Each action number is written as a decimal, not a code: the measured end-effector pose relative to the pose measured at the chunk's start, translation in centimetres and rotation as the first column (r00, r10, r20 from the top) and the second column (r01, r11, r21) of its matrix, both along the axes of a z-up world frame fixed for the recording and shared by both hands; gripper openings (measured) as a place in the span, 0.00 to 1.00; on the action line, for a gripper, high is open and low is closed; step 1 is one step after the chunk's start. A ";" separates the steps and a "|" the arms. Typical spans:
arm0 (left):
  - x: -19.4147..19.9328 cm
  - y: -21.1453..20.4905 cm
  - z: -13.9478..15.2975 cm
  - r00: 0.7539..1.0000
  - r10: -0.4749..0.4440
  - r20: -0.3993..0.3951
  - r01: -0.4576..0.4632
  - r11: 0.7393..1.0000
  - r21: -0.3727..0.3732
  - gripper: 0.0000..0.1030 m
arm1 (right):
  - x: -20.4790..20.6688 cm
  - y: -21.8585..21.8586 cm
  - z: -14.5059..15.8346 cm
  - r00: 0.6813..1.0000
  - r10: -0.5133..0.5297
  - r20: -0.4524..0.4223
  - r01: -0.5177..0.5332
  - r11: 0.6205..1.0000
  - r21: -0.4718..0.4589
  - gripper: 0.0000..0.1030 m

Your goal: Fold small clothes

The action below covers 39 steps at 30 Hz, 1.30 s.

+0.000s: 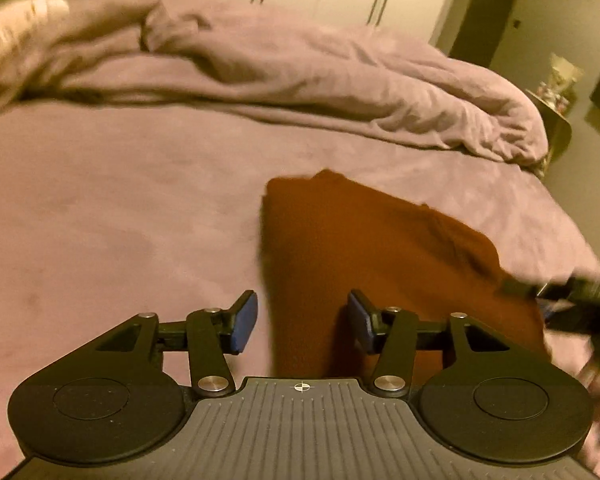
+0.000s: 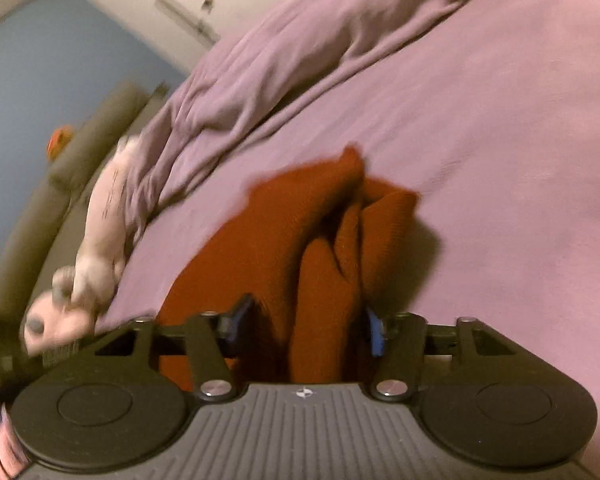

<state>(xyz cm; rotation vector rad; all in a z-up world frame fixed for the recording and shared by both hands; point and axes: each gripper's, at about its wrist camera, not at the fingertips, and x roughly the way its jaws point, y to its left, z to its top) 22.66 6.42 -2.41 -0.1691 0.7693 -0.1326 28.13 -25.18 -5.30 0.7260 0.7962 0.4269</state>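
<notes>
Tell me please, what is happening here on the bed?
A person with a gripper in each hand is folding a small rust-red garment on a bed covered by a mauve sheet. The left gripper is open over the garment's near edge and holds nothing. The right gripper has bunched folds of the same garment between its fingers, but whether it is clamped is unclear. The cloth is still crumpled. A rumpled duvet lies behind.
</notes>
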 end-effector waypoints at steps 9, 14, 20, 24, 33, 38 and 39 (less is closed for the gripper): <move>-4.5 -1.2 -2.3 0.999 -0.025 -0.033 0.025 1.000 -0.002 0.66 | -9.0 -0.5 0.7 0.998 -0.039 -0.038 0.045 0.987 0.157 0.63; -3.8 -3.0 -3.5 0.999 -0.011 -0.047 0.012 0.999 0.037 0.66 | -8.8 1.8 0.1 0.997 -0.049 -0.062 0.061 0.976 0.211 0.63; -3.1 -3.7 -4.5 0.997 0.077 -0.007 -0.076 0.995 0.061 0.67 | -7.7 3.3 -1.2 0.985 -0.141 -0.104 0.165 0.942 0.291 0.50; -3.1 -2.0 -4.6 0.992 0.123 -0.029 -0.123 0.992 -0.024 0.65 | -6.8 4.4 -1.1 0.969 -0.206 -0.138 0.229 0.957 0.177 0.20; -4.4 1.0 -3.8 0.985 0.161 -0.066 -0.164 0.985 -0.057 0.66 | -8.0 4.0 -1.0 0.974 -0.195 -0.119 0.207 0.972 0.106 0.15; -6.2 2.8 -1.6 0.974 0.225 -0.012 -0.225 0.974 0.030 0.68 | -9.3 3.8 1.0 0.992 -0.119 -0.037 0.116 0.990 -0.081 0.33; -6.2 3.2 -1.0 0.972 0.236 0.007 -0.236 0.971 0.036 0.70 | -9.8 3.6 2.0 0.992 -0.129 -0.014 0.126 0.984 -0.126 0.36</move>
